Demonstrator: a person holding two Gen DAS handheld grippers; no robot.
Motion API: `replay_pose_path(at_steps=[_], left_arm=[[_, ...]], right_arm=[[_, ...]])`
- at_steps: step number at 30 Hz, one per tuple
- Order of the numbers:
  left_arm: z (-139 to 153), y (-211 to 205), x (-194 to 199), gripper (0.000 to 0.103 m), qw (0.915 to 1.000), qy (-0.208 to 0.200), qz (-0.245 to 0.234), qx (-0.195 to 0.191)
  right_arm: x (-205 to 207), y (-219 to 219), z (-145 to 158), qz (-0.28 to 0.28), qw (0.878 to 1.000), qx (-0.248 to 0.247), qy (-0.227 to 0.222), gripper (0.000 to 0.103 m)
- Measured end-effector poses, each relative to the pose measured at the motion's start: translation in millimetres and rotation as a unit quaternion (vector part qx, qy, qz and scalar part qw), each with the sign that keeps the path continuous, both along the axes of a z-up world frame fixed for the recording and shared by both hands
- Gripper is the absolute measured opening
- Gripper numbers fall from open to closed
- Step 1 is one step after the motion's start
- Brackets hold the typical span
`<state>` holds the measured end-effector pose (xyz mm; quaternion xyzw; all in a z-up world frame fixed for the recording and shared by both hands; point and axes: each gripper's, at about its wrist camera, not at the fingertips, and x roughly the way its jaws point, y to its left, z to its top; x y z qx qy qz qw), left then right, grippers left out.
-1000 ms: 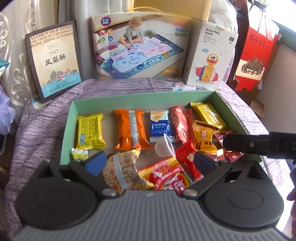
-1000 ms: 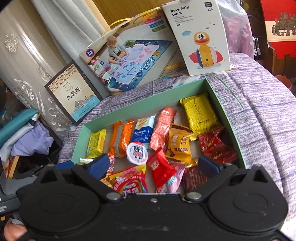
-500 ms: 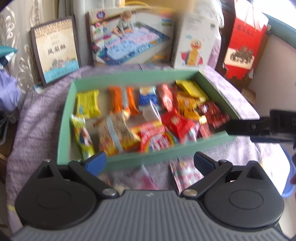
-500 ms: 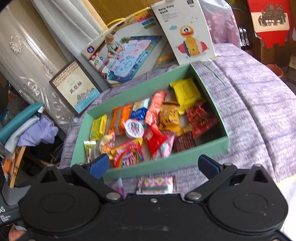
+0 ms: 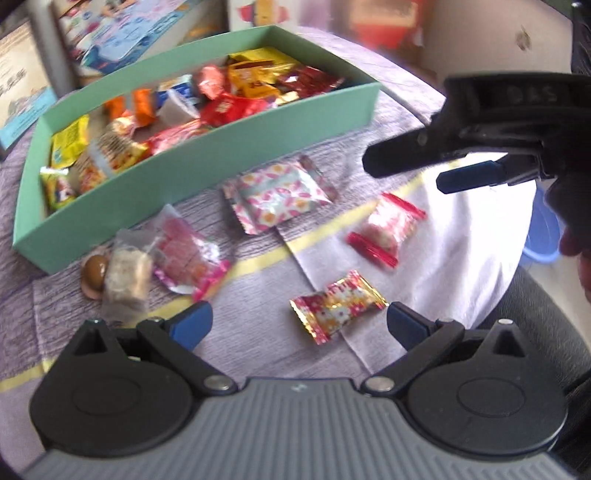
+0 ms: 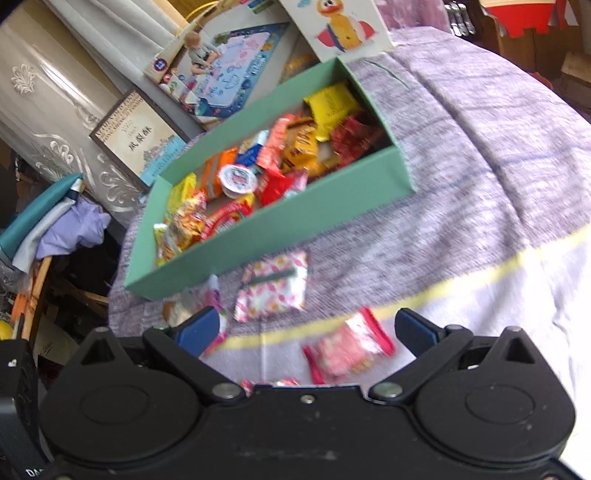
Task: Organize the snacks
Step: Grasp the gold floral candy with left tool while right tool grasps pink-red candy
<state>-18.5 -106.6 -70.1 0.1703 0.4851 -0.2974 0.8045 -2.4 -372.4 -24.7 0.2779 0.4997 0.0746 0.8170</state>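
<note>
While both tools hang above the purple cloth [image 5: 388, 122] with nothing between their fingers, the left tool [image 5: 299, 322] stands spread wide, its blue pads well apart; the gold flowered candy [image 5: 338, 305] lies just ahead of it, between the two fingers but untouched. The right tool [image 6: 306, 328] is spread wide as well, and holds nothing; the red-ended packet [image 6: 349, 349] lies between its fingers on the cloth, blurred. In the left wrist view the right tool [image 5: 406, 168] shows from the side, hovering to the right of the green box [image 5: 207, 173] and above the white cloth patch [image 5: 461, 236].

Taking the green box as landmark: the pink floral packet [image 5: 280, 194] lies just in front of its near wall; the red-ended packet [image 5: 386, 229] lies further forward and to the right; the gold flowered candy lies furthest forward. Near the box's front left corner lie a pink clear wrapper [image 5: 186, 254], a pale crumbly bar [image 5: 127, 273] in clear film, and a small brown round sweet [image 5: 95, 266], close together. Inside the box sit many wrapped snacks, yellow, orange, red and blue, crowded together; behind it stand a play-mat box [image 6: 225, 77], a duck toy box [image 6: 341, 26] and a framed pastry box [image 6: 138, 138].
</note>
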Motion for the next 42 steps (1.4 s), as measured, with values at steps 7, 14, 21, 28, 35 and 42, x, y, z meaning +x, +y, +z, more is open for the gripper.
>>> replay_pose_path(at_steps=[7, 14, 21, 28, 35, 42], left_arm=[[-7.3, -3.7, 7.9, 0.102, 1.0000, 0.005, -0.004, -0.003], [-10.0, -21.6, 8.4, 0.081, 0.9987, -0.006, -0.049, -0.009], [-14.2, -33.4, -2.0, 0.039, 0.9963, -0.006, -0.086, -0.009], [-11.3, -3.8, 22.0, 0.036, 0.9990, 0.000, 0.044, -0.007], [-8.9, 19.0, 20.2, 0.049, 0.9962, 0.020, 0.080, -0.029], [-12.0, 15.3, 16.1, 0.056, 0.9973, 0.013, 0.070, -0.020]], right_arm=[[-17.0, -6.2, -15.7, 0.018, 0.999, 0.035, 0.035, 0.041], [-10.9, -4.8, -18.6, 0.008, 0.999, -0.005, 0.033, 0.040], [-0.3, 2.6, -18.1, 0.010, 0.999, -0.029, 0.024, 0.040], [9.9, 25.6, -18.1, 0.026, 0.997, -0.078, 0.005, 0.040], [2.1, 68.4, -18.3, 0.087, 0.977, -0.188, -0.047, 0.042], [-4.5, 67.0, -20.5, 0.089, 0.974, -0.198, -0.062, 0.030]])
